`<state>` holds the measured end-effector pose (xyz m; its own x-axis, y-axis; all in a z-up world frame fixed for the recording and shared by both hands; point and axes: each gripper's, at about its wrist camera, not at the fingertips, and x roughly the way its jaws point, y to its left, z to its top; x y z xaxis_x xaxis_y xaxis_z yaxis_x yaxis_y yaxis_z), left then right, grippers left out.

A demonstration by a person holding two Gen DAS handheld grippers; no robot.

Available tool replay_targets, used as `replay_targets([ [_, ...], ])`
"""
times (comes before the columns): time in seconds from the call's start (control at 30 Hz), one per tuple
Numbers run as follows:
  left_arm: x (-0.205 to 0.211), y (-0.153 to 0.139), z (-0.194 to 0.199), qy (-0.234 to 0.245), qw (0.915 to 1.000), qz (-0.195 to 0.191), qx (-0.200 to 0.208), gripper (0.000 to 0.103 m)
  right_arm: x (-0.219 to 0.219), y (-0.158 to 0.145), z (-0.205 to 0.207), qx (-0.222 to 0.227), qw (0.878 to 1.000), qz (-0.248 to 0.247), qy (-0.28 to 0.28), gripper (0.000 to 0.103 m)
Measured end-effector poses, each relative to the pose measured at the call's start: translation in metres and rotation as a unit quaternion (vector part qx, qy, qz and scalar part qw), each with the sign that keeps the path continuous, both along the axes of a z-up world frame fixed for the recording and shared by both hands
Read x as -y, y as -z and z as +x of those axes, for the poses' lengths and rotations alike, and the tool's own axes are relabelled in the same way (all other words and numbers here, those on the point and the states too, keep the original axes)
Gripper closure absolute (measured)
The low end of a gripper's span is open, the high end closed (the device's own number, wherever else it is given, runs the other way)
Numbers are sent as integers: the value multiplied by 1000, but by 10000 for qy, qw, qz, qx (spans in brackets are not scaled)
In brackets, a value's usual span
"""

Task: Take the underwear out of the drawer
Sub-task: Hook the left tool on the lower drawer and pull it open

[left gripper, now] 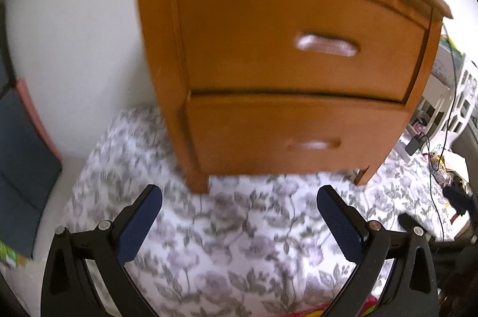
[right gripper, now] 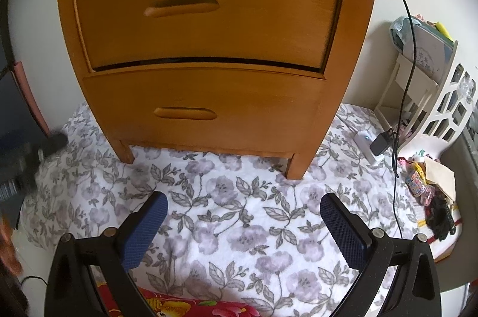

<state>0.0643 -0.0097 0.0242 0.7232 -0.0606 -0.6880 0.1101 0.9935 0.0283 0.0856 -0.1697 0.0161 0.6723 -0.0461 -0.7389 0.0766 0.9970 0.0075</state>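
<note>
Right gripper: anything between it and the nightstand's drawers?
No. In the right wrist view only bare floral fabric lies between the open right gripper and the nightstand; both drawers are shut.

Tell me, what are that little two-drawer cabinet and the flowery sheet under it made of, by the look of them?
The cabinet looks like wood with an orange-brown, slightly glossy varnish: faint grain lines show on the drawer fronts, and the handles are carved recesses. The flowery sheet seems to be soft, matte fabric, possibly fleece or cotton, printed with grey-lilac flowers and leaves; it lies slightly rumpled.
</note>
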Motion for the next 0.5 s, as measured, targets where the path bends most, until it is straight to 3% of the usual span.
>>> replay_targets([
  [0.2,26,-22,49,779,9961,409,-60,0,5,0,-1,30,10000,52,5,0],
  [0.37,53,-15,83,1230,9878,845,-441,0,9,5,2,-41,9999,90,33,0],
  [0.5,68,-4,102,1434,9826,912,-753,0,9,9,4,-71,9999,92,0,0],
])
